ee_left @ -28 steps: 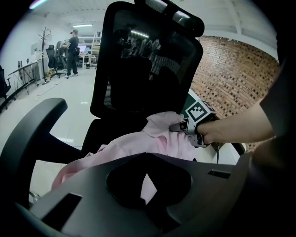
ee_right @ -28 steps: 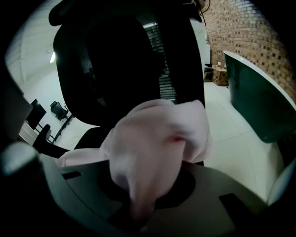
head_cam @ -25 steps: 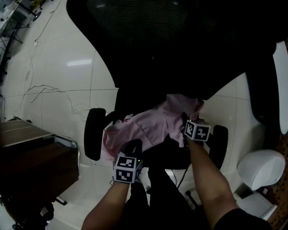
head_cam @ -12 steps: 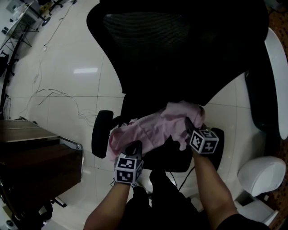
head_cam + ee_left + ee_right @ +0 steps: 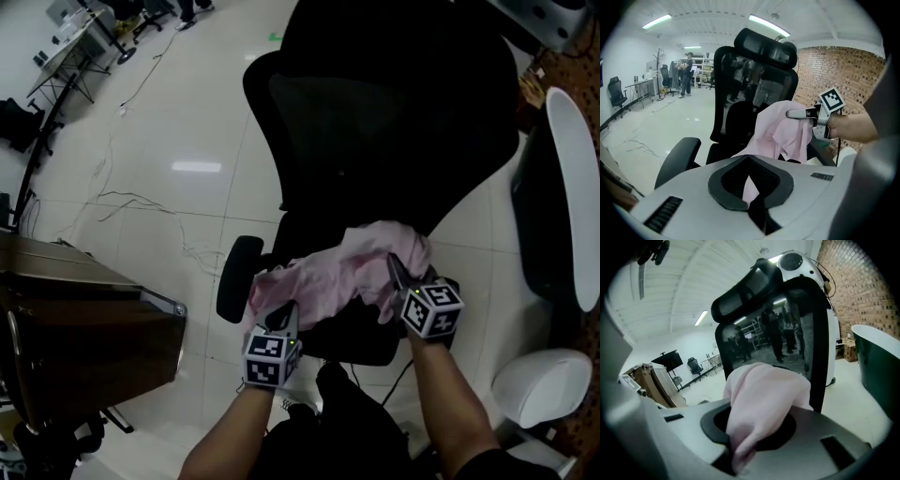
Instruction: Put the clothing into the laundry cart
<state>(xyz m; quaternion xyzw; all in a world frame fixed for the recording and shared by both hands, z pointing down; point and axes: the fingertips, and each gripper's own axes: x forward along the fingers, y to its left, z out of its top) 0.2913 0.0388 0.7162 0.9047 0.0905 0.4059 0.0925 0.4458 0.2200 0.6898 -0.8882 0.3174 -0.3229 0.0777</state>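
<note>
A pink garment point(image 5: 342, 272) hangs bunched between my two grippers, just above the seat of a black office chair point(image 5: 375, 122). My left gripper point(image 5: 283, 317) is shut on the garment's near left edge, and pink cloth point(image 5: 751, 185) runs down between its black pads. My right gripper point(image 5: 397, 274) is shut on the garment's right end. A thick fold of cloth point(image 5: 761, 399) bulges out of its jaws. From the left gripper view, the right gripper point(image 5: 799, 113) pinches the garment point(image 5: 780, 131) at the top, in front of the chair back.
A wooden cabinet point(image 5: 75, 328) stands at the left. A dark tub with a white rim point(image 5: 562, 187) is at the right, a white rounded object point(image 5: 544, 384) below it. Cables point(image 5: 141, 202) lie on the tiled floor. The chair armrest point(image 5: 234, 291) juts out at the left.
Both grippers have come up and slightly right with the garment, which now hangs higher off the seat and is more bunched. The head view has pulled back from the chair.
</note>
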